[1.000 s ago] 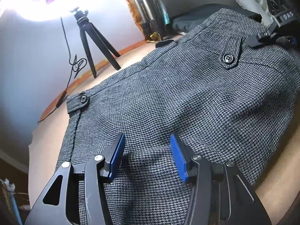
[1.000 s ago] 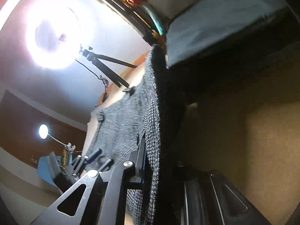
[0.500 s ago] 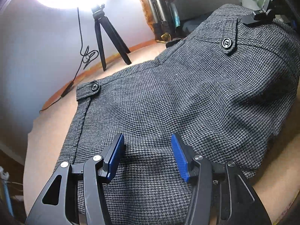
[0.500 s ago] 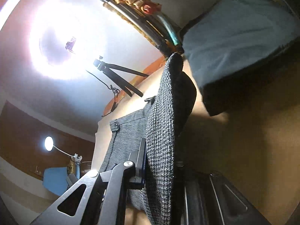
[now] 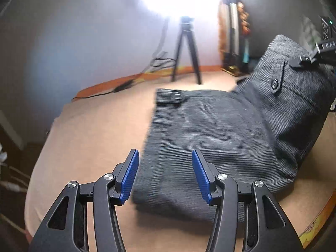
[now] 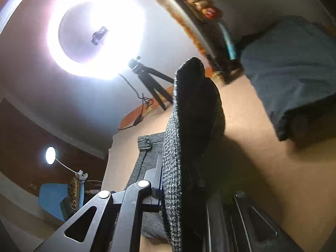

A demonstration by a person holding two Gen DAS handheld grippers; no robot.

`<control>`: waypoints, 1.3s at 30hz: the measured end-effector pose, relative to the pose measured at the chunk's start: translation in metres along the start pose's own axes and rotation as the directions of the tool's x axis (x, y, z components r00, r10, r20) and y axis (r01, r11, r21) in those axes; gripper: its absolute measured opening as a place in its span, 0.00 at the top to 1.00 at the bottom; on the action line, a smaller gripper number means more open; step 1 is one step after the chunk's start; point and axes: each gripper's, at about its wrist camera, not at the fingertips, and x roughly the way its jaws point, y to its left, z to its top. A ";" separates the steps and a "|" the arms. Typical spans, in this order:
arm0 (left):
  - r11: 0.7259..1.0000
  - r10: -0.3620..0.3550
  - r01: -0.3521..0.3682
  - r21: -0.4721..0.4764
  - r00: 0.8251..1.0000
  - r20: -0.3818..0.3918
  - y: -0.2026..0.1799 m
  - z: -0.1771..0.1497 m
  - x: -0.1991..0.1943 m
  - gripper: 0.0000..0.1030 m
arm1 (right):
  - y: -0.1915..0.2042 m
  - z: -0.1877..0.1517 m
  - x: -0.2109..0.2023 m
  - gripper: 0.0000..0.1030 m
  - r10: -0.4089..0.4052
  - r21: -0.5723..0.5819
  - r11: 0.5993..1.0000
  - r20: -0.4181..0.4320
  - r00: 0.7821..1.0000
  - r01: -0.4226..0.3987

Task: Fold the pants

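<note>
Lifting one waistband corner of the dark grey houndstooth woven pants (image 5: 220, 130) off the tan padded bench (image 5: 88, 142), with the right gripper (image 6: 180, 191) clamped on that raised fold and the rest lying flat toward the bench's far edge. Hovering wide apart and empty over the near hem, the left gripper (image 5: 166, 174) pins nothing. Risks dragging or skewing the whole garment, or losing the thick fold.
</note>
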 end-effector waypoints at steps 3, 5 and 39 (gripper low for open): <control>0.999 0.010 -0.010 -0.032 1.000 0.008 0.018 -0.004 -0.009 0.50 | 0.021 -0.003 0.014 0.89 -0.024 -0.037 0.999 -0.001 1.000 0.024; 0.999 0.017 -0.016 -0.044 1.000 0.013 0.026 -0.008 -0.015 0.50 | 0.038 -0.006 0.026 0.89 -0.047 -0.074 0.996 -0.008 0.999 0.046; 0.978 0.001 0.007 -0.207 0.999 0.041 0.098 -0.021 -0.044 0.50 | 0.129 -0.096 0.082 0.38 -0.049 -0.572 0.817 -0.200 0.979 -0.076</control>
